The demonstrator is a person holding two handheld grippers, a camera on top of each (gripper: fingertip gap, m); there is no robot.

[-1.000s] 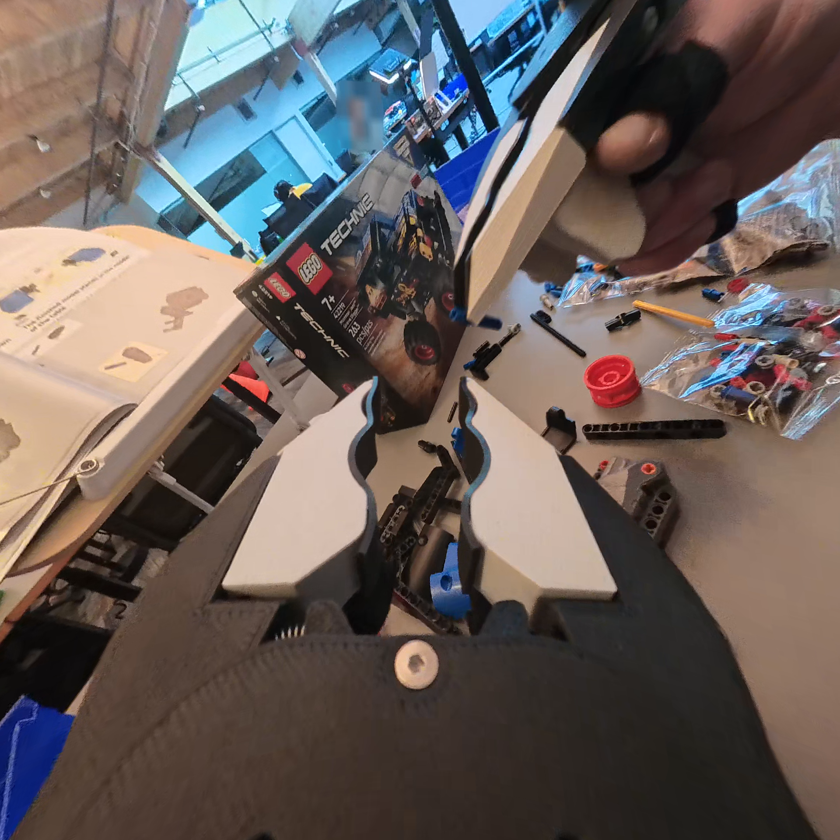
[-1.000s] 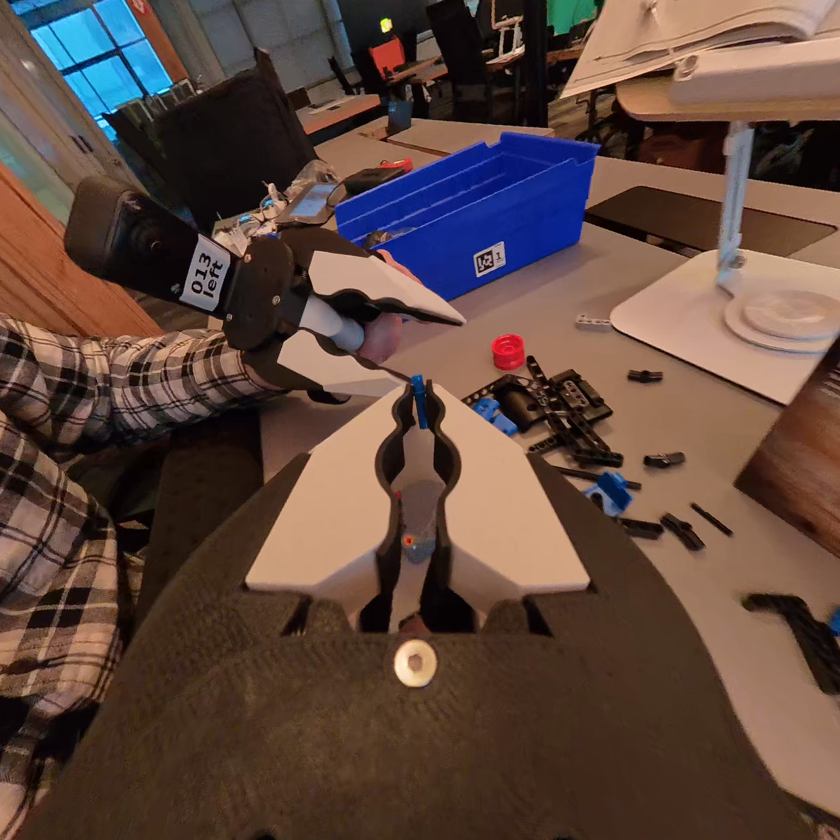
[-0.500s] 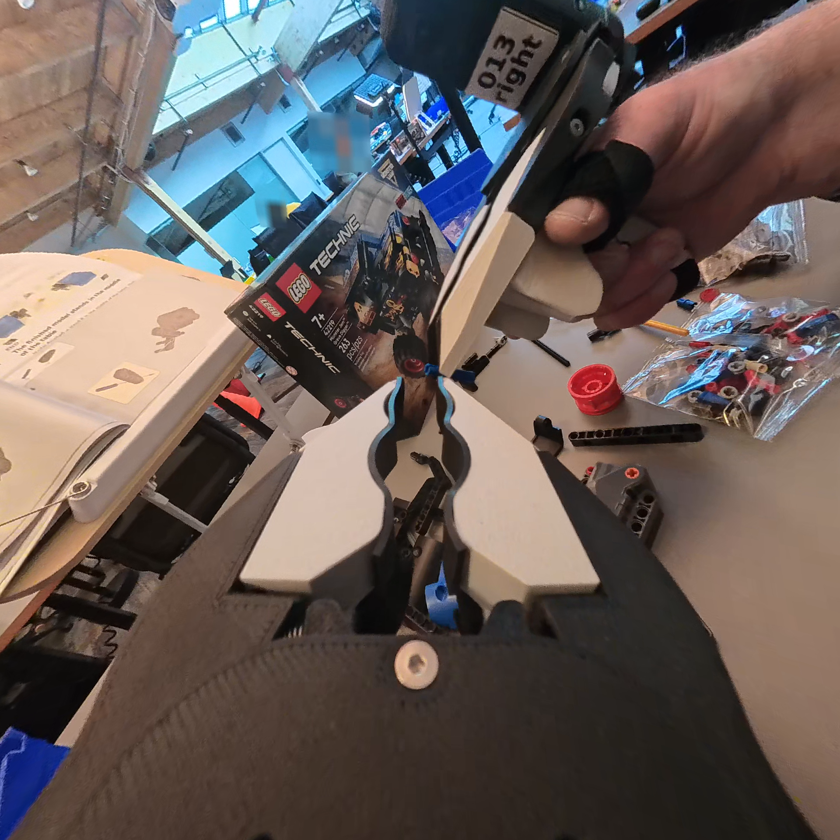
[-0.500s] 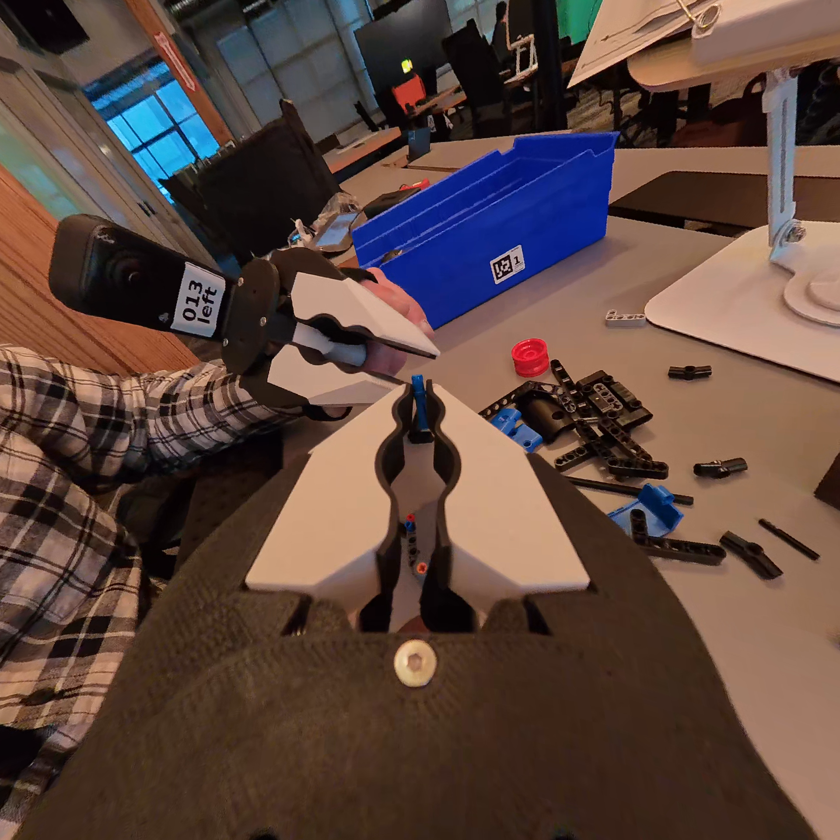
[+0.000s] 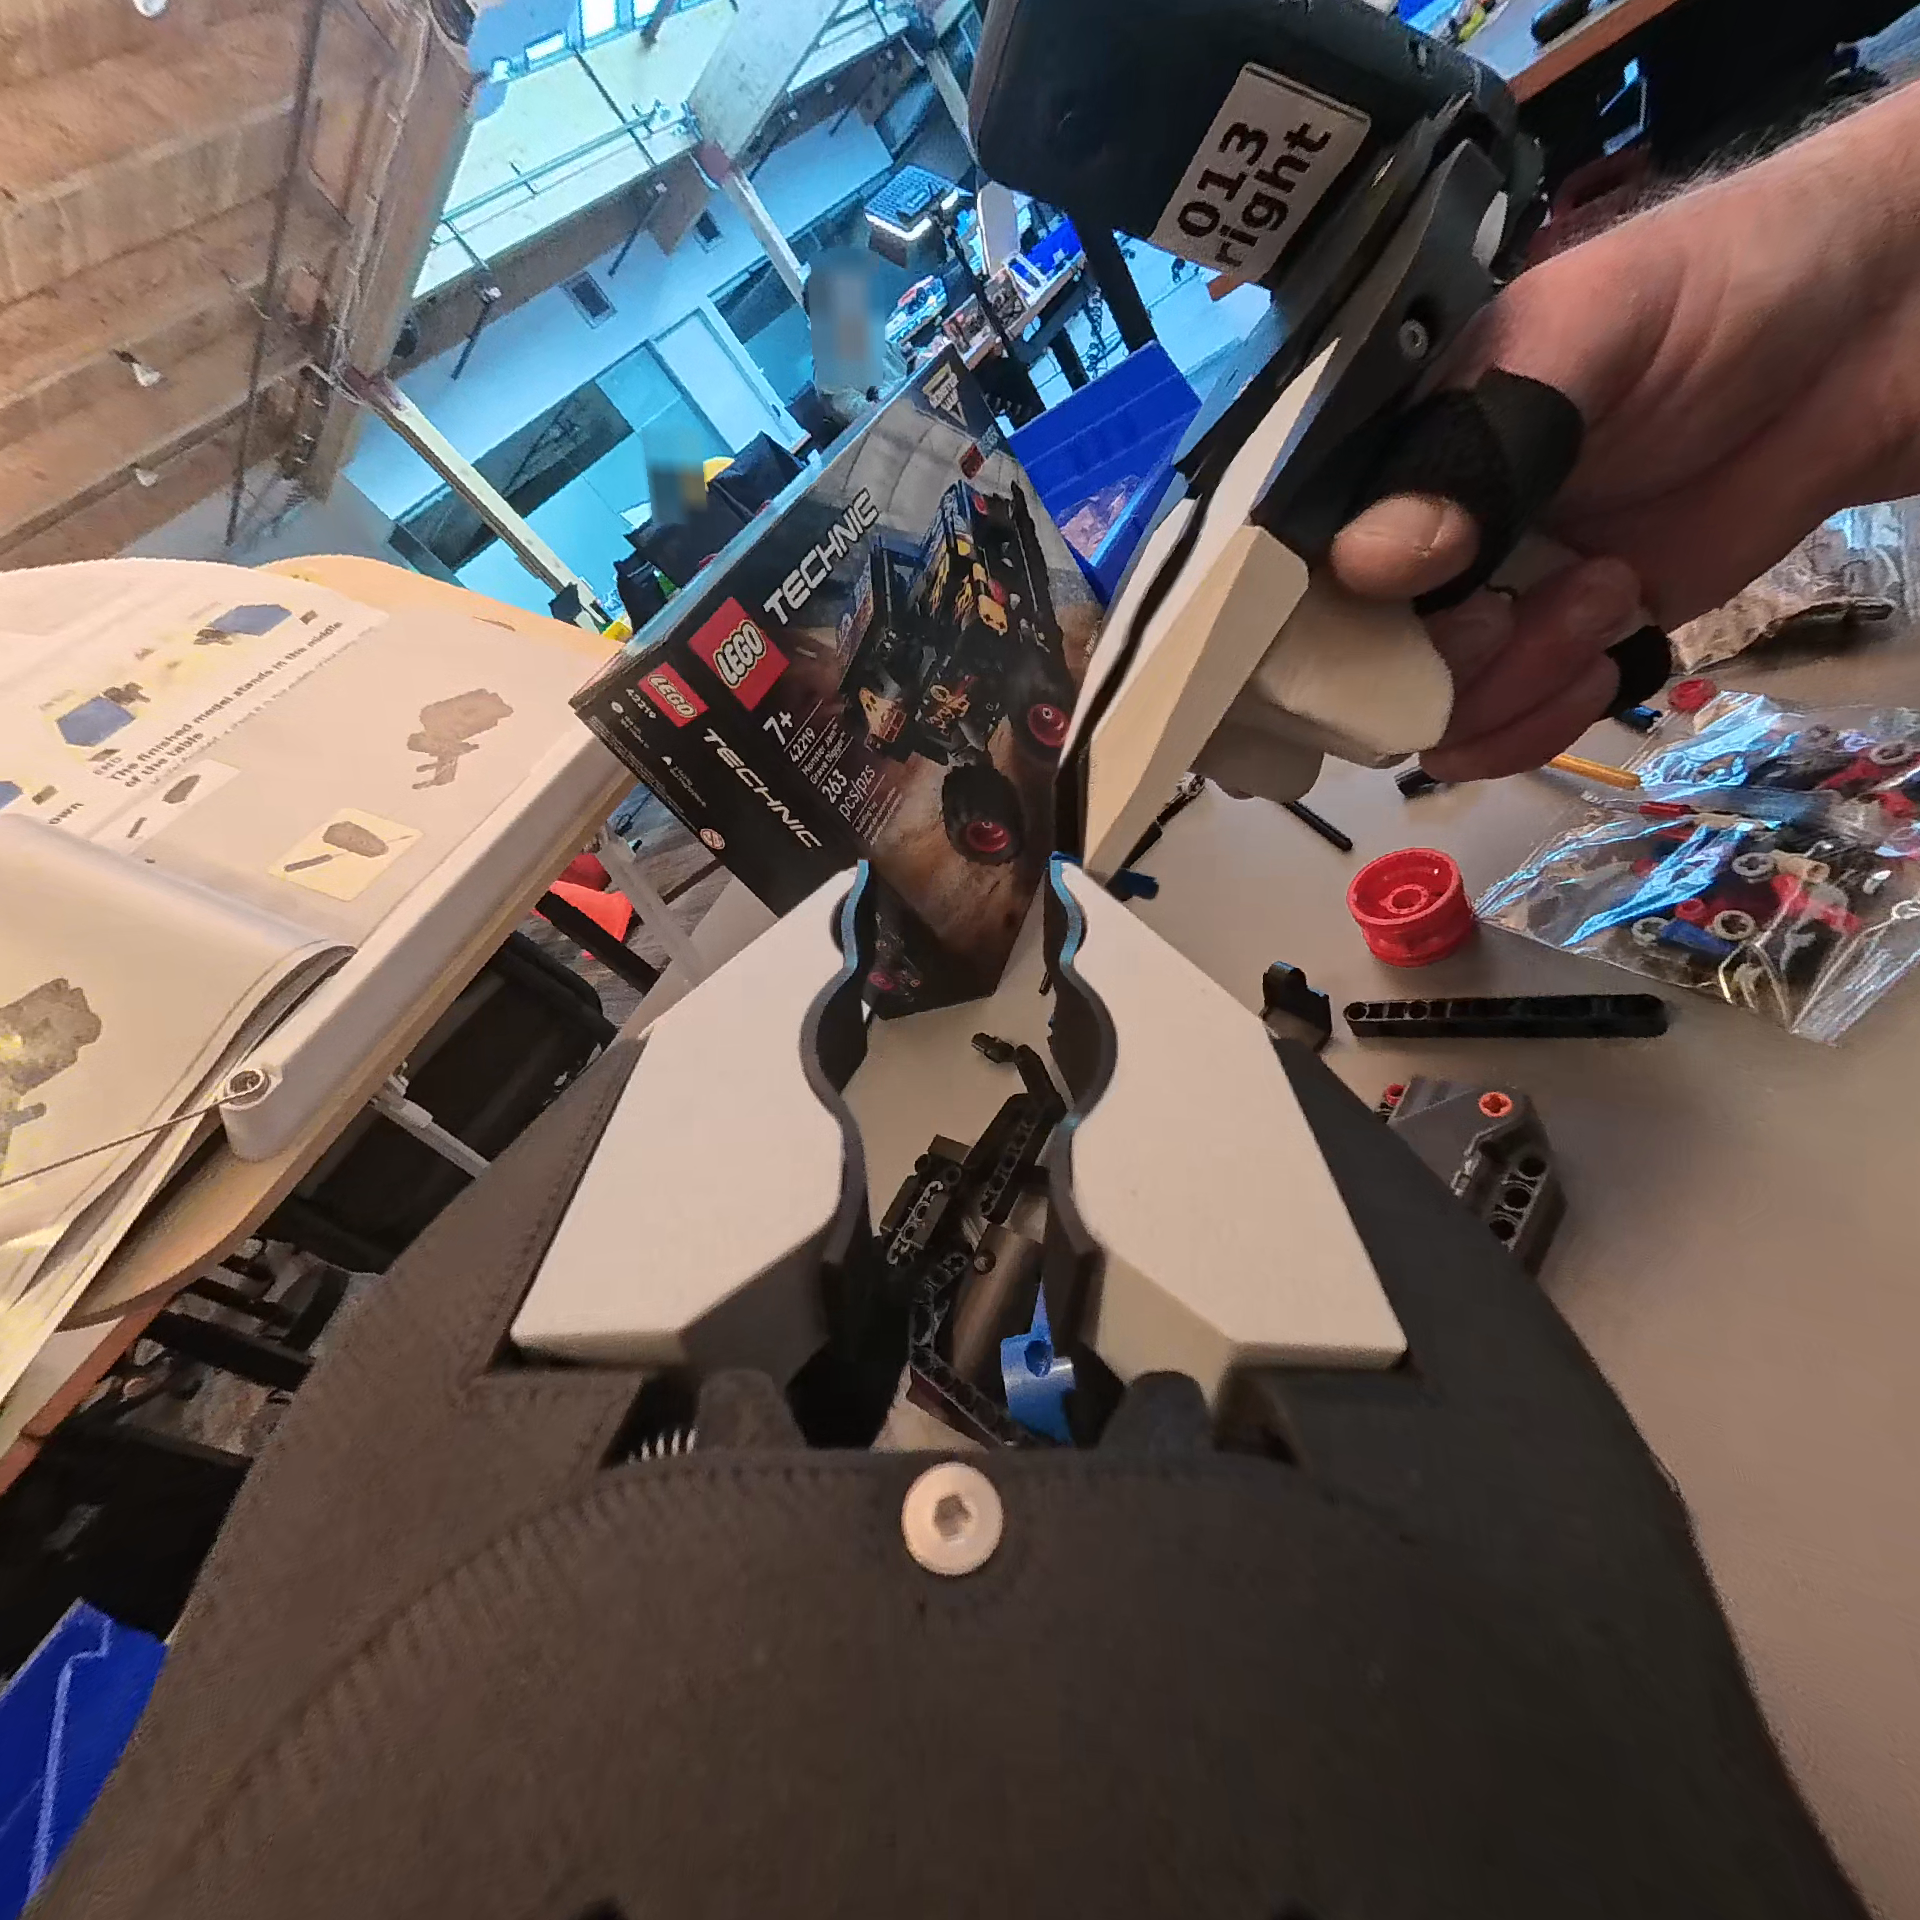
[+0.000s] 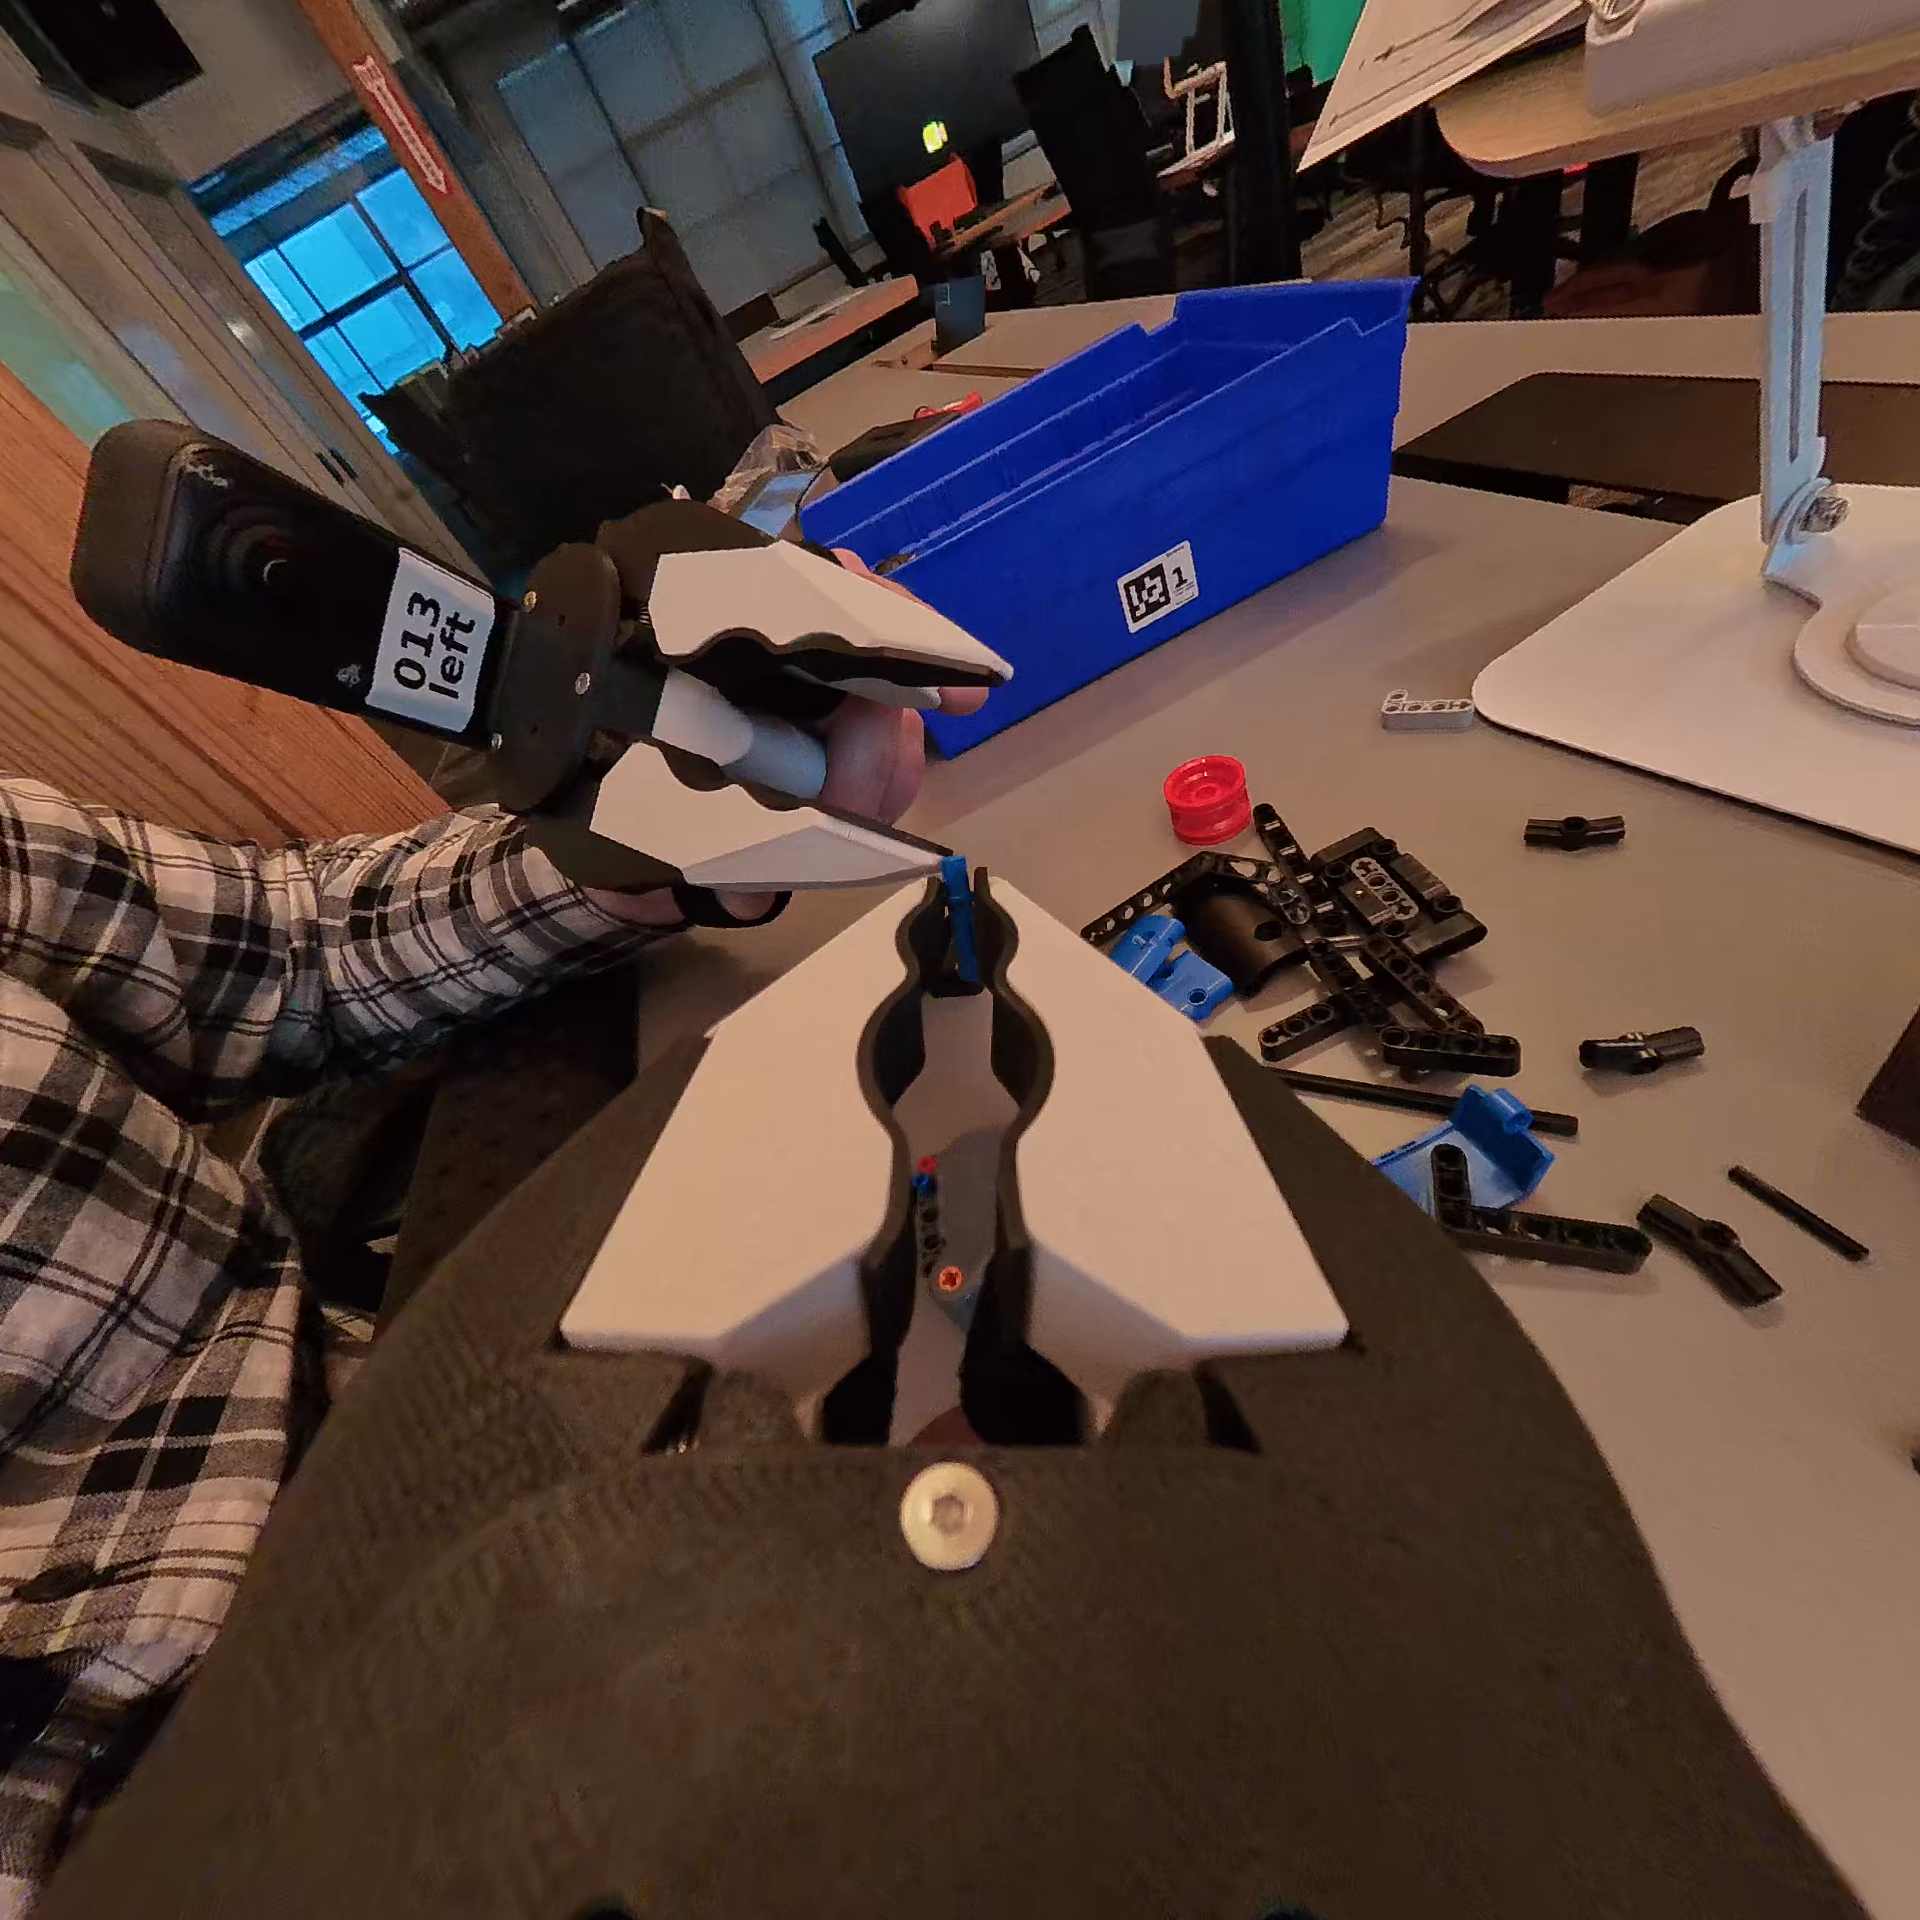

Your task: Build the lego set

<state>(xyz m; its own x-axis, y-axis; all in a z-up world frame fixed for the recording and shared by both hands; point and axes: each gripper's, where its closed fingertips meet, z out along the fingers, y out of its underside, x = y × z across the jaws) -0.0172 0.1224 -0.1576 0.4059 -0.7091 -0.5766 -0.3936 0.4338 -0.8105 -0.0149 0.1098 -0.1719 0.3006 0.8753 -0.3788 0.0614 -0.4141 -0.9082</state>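
A: Left gripper?
B: Held above the table, fingers spread wide, nothing between them; lower fingertip just beside the blue pin.
A: Right gripper?
B: Pressed together on that blue pin, pinched upright at the tips.
A: Rest of the set?
B: Black partial assembly flat on the table, right of the pin; red wheel hub beside it; blue bin behind; loose black pieces farther right.
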